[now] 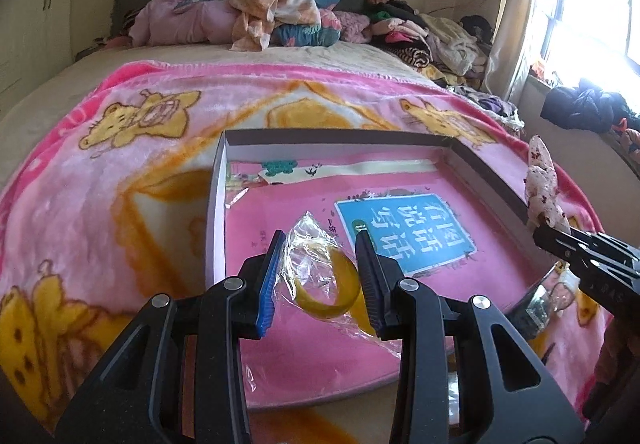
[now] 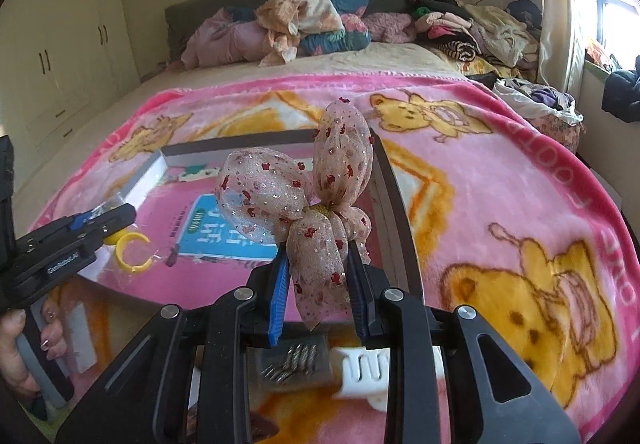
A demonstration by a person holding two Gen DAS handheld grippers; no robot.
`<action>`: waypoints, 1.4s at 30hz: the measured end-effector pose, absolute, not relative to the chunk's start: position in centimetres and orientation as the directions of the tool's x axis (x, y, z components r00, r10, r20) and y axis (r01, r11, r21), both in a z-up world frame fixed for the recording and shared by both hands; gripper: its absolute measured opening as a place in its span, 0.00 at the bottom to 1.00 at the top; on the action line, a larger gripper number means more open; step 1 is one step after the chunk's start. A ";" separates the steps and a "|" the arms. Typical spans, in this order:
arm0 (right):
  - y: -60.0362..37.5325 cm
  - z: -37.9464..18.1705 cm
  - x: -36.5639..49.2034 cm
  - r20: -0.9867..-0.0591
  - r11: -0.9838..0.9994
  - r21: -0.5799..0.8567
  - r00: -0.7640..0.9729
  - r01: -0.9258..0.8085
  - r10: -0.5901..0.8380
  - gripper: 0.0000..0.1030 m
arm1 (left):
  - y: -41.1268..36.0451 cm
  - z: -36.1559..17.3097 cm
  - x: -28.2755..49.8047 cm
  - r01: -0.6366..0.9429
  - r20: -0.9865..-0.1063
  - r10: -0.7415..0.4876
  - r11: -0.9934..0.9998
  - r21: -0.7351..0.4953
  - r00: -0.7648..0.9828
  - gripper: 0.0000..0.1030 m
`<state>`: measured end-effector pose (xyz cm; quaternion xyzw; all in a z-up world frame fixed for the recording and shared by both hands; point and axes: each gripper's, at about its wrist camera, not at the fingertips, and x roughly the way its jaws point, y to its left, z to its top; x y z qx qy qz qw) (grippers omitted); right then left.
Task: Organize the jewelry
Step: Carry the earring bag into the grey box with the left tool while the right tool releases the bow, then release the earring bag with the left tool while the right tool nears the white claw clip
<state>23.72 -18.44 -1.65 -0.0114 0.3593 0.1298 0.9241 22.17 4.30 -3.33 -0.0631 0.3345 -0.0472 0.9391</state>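
My left gripper (image 1: 320, 244) is shut on a yellow bangle (image 1: 344, 286) wrapped in a clear plastic bag, held just above a shallow cardboard box (image 1: 218, 204) on the bed. A pink book with a blue label (image 1: 404, 232) lies in the box. In the right wrist view, the left gripper (image 2: 128, 212) comes in from the left with the yellow bangle (image 2: 134, 252) hanging below it. My right gripper (image 2: 319, 254) is shut on a pink mesh bow with red flowers (image 2: 280, 196), over the box's right wall (image 2: 396, 212). The right gripper (image 1: 538, 234) and the bow (image 1: 540, 184) also show at the right edge.
The box rests on a pink bear-print blanket (image 2: 500, 180). Below the right gripper lie a card of hairpins (image 2: 292, 364) and a white clip (image 2: 364, 372). Piled clothes (image 1: 276, 8) fill the head of the bed. A person's hand (image 2: 24, 344) holds the left gripper's handle.
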 end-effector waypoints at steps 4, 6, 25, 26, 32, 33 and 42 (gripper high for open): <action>-18.4 -2.4 25.3 -0.692 0.970 0.082 0.687 -0.231 0.222 0.25 | 4.4 -3.9 22.6 0.041 -0.632 -0.125 0.988 -0.145 0.765 0.27; -18.5 -2.7 25.7 -0.698 0.972 0.078 0.684 -0.222 0.212 0.26 | 4.5 -4.0 22.7 0.040 -0.635 -0.126 0.988 -0.147 0.762 0.27; -19.5 -2.9 23.1 -0.654 0.974 0.107 0.723 -0.202 0.222 0.71 | 4.7 -4.1 22.8 0.038 -0.633 -0.119 0.989 -0.140 0.765 0.35; -19.7 -2.8 22.8 -0.650 0.974 0.107 0.727 -0.200 0.221 0.71 | 4.8 -4.1 22.8 0.036 -0.633 -0.117 0.990 -0.139 0.766 0.36; -20.5 -2.0 21.5 -0.631 0.973 0.127 0.741 -0.192 0.229 0.72 | 5.1 -3.5 22.1 0.035 -0.617 -0.109 0.991 -0.131 0.780 0.52; -20.6 -1.8 21.1 -0.626 0.974 0.127 0.746 -0.188 0.226 0.72 | 5.0 -3.3 21.9 0.035 -0.612 -0.107 0.991 -0.128 0.783 0.54; -21.2 -0.4 18.2 -0.582 0.973 0.122 0.780 -0.195 0.229 0.81 | 5.2 -1.5 19.4 0.039 -0.565 -0.117 0.988 -0.148 0.817 0.81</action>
